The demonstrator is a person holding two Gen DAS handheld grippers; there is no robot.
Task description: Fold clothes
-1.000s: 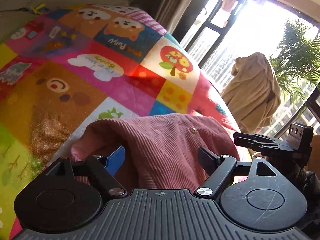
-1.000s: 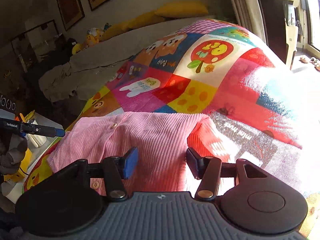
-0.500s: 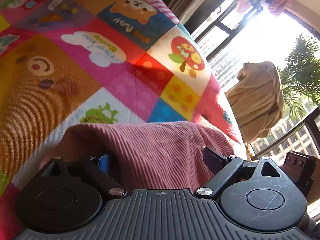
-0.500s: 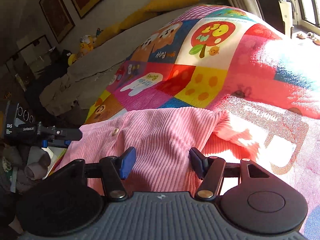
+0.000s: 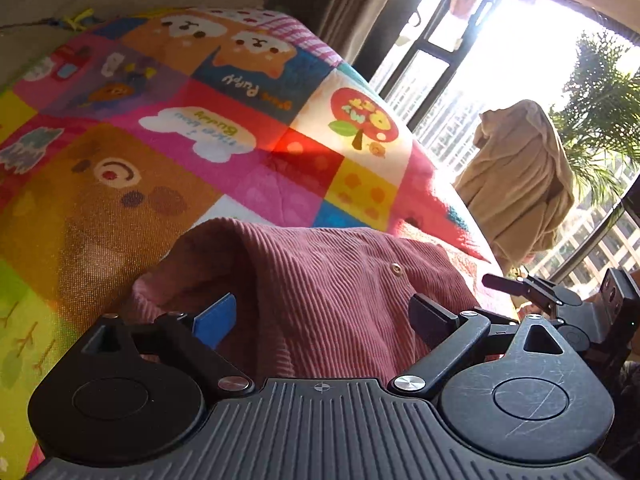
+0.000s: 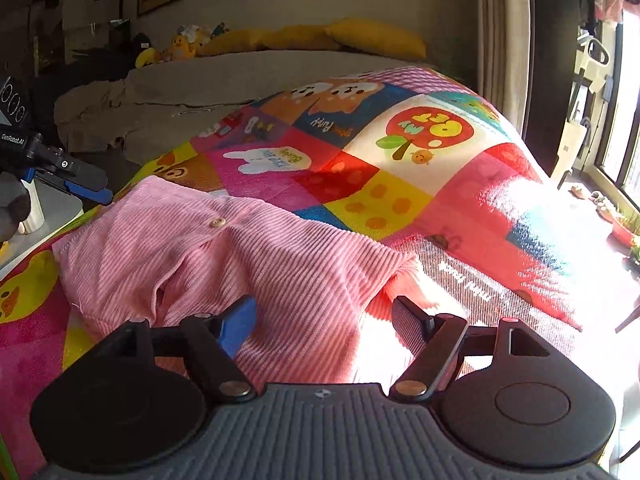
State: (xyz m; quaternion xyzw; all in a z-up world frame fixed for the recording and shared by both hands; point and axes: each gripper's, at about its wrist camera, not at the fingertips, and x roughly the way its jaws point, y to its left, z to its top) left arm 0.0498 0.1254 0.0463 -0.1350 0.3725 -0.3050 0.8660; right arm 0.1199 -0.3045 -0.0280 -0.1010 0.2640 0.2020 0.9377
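Observation:
A pink corduroy buttoned garment (image 5: 328, 280) lies folded on a bright cartoon blanket (image 5: 120, 184). My left gripper (image 5: 322, 314) hovers at its near edge. Its jaws are opening wide; the cloth lies between and below the fingers, and neither pad presses on it. In the right wrist view the same garment (image 6: 240, 256) spreads to the left. The jaws of my right gripper (image 6: 324, 320) are opening over the garment's near right corner, with no cloth pinched. Each gripper shows in the other's view: the right gripper (image 5: 536, 292), the left gripper (image 6: 68, 176).
The blanket (image 6: 400, 184) covers a bed with grey bedding (image 6: 224, 80), yellow pillows (image 6: 360, 38) and plush toys (image 6: 180, 46) at the far end. A beige cloth (image 5: 520, 184) hangs by the bright window (image 5: 500, 40). A small white table (image 6: 36, 220) stands at the bed's left.
The right jaws have spread much wider and let the cloth go; that gripper has shifted and rolled. The left gripper dipped towards the garment, then lifted back, with its jaws a little wider.

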